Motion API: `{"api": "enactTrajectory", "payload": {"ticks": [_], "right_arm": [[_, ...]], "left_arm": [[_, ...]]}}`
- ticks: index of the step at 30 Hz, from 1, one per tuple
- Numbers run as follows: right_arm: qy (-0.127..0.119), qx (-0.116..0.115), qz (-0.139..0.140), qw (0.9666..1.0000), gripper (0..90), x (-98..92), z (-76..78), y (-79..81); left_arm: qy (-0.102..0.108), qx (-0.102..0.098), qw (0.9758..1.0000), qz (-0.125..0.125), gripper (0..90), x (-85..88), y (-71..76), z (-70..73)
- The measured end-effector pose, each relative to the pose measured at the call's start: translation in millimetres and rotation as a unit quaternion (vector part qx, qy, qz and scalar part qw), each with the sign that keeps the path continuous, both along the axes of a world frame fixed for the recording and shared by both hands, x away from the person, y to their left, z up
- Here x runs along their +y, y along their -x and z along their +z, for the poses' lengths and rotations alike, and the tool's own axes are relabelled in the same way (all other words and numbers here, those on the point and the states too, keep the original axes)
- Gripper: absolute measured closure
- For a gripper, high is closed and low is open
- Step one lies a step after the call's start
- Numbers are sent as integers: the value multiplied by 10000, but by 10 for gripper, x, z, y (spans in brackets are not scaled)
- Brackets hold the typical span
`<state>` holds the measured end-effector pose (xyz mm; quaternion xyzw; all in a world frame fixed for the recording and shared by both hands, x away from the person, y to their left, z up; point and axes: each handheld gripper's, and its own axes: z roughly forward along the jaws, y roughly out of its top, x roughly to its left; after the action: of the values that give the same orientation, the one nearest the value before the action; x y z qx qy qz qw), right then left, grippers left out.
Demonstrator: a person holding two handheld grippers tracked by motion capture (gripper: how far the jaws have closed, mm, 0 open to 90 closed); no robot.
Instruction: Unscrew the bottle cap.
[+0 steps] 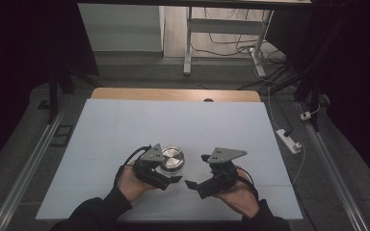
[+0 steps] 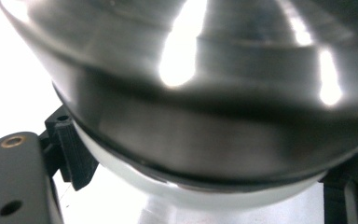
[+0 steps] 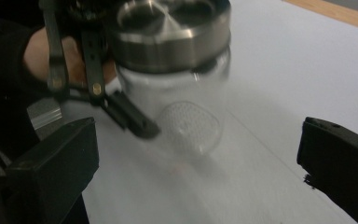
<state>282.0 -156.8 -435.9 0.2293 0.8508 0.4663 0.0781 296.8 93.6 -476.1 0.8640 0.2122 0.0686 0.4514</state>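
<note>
We have a clear glass jar with a brushed steel screw lid (image 1: 172,159) standing on the pale grey tabletop (image 1: 125,125), and every place below is given from that jar. The left hand-held gripper (image 1: 164,174) is on the jar's near left side, its black jaws closed round the glass body just under the lid; in the right gripper view one jaw (image 3: 130,116) lies across the glass below the steel rim, and in the left gripper view the lid's underside (image 2: 205,84) looms right over the camera. So the left one is grasping the jar. The right hand-held gripper (image 1: 197,173) sits to the jar's near right, close but apart from it, with its two jaws spread wide and nothing between them (image 3: 191,186).

We judge the step in hand to be bringing the free gripper onto the lid while the other one steadies the jar. To do it well, we should keep the left grip firm and low on the glass, so the jar cannot spin or tip. We should lift the right gripper to the height of the steel band (image 3: 168,44), not the glass, and centre the jaws on either side of it before closing. The lid is smooth and shiny, so we expect it may slip; a square, level bite across its widest part should hold best. We should also keep the right jaws clear of the left gripper's fingers beneath the rim.
</note>
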Motion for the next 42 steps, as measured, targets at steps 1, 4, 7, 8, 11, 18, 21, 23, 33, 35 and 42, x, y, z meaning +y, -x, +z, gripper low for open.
{"api": "enactTrajectory", "payload": {"ticks": [1, 4, 7, 8, 11, 18, 21, 23, 33, 35, 42], "right_arm": [[-4, 0, -6, 10000, 0, 42, 14, -12], [-102, -43, 30, 9999, 0, 144, 62, -52], [-170, -153, 82, 9997, 0, 236, 112, -72], [-169, -160, 113, 9997, 0, 271, 121, -78], [-83, -224, 129, 9996, 10, 369, 133, -94], [-12, -315, 96, 9995, 80, 527, 105, -128], [-25, -357, 144, 9993, 173, 550, 107, -134], [-51, -381, 154, 9991, 177, 555, 109, -134], [-180, -242, 1559, 9873, 177, 448, 182, -296], [-223, -183, 2143, 9763, 177, 419, 181, -363], [-445, 85, 2081, 9770, 39, 391, 156, -452]], "left_arm": [[-12, 4, 10000, -4, 155, -3, -1, -2], [-28, 9, 10000, -10, 155, -7, 0, -6], [-52, 16, 10000, -2, 155, -17, 0, -10], [-52, 16, 10000, -2, 155, -17, 0, -10], [-71, 37, 10000, -1, 155, -34, 2, -17], [-148, 79, 9999, -15, 155, -73, 1, -34], [-150, 71, 9998, -58, 155, -77, 3, -30], [-147, 80, 9998, -72, 155, -72, 4, -25], [-51, -2, 9953, -963, 155, -22, 14, 24], [-7, -12, 9933, -1159, 155, -28, 33, 22], [61, 29, 9967, -810, 155, 13, 2, 35]]}}
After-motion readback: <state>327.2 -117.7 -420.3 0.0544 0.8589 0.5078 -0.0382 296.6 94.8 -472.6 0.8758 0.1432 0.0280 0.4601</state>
